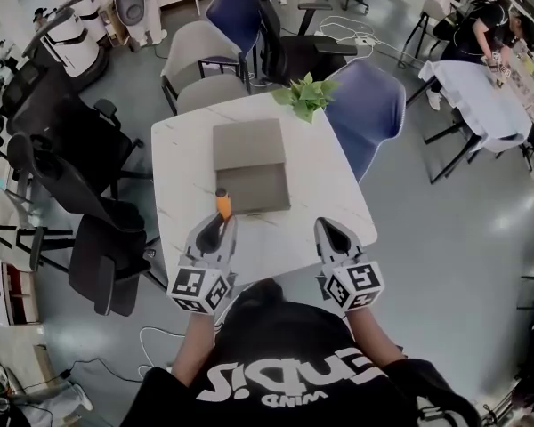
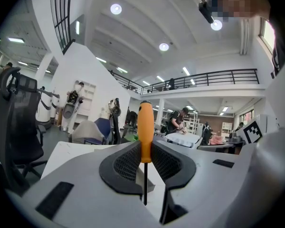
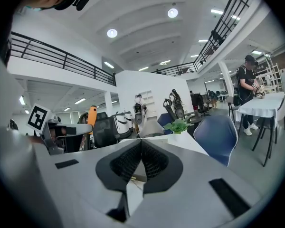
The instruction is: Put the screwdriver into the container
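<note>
My left gripper [image 1: 218, 226] is shut on the screwdriver [image 1: 222, 205], whose orange handle [image 2: 145, 132] stands upright between the pads while its thin shaft [image 2: 144, 184] hangs below. It hovers over the white table's near edge, just in front of the grey box-like container [image 1: 252, 167], which lies with its lid folded back at the table's middle. My right gripper [image 1: 333, 231] is shut with nothing between its pads [image 3: 140, 156], to the right of the left one. In the right gripper view the orange handle [image 3: 91, 115] shows at the left.
A small green plant [image 1: 306, 94] stands at the far edge of the white table [image 1: 182, 185]. Office chairs ring the table: black ones [image 1: 98, 256] on the left, grey and blue ones [image 1: 371, 109] behind and right. Another person works at a table [image 1: 481, 96] far right.
</note>
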Action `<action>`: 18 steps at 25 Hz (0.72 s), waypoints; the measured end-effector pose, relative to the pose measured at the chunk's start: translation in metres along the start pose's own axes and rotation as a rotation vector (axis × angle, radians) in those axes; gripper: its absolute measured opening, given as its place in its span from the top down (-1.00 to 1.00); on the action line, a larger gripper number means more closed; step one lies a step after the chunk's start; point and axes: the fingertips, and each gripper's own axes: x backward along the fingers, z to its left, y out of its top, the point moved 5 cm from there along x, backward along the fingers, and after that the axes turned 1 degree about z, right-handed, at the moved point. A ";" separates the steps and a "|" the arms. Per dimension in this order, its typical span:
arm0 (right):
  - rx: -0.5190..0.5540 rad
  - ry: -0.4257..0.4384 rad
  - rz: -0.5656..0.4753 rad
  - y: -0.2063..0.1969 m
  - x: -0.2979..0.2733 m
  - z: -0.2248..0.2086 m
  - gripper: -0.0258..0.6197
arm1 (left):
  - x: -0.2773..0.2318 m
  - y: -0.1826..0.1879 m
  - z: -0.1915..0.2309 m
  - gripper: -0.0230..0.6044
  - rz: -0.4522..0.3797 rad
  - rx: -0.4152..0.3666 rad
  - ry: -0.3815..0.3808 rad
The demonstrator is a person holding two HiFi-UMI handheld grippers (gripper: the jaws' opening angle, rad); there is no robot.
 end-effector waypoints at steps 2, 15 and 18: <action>-0.003 -0.004 0.001 0.001 -0.006 -0.003 0.88 | -0.009 0.002 0.003 0.68 0.005 -0.009 -0.009; -0.016 0.000 0.014 0.003 -0.043 -0.007 0.88 | -0.053 0.005 0.026 0.68 0.076 -0.096 -0.079; -0.019 0.001 0.019 0.003 -0.049 -0.007 0.88 | -0.067 0.000 0.030 0.68 0.113 -0.138 -0.110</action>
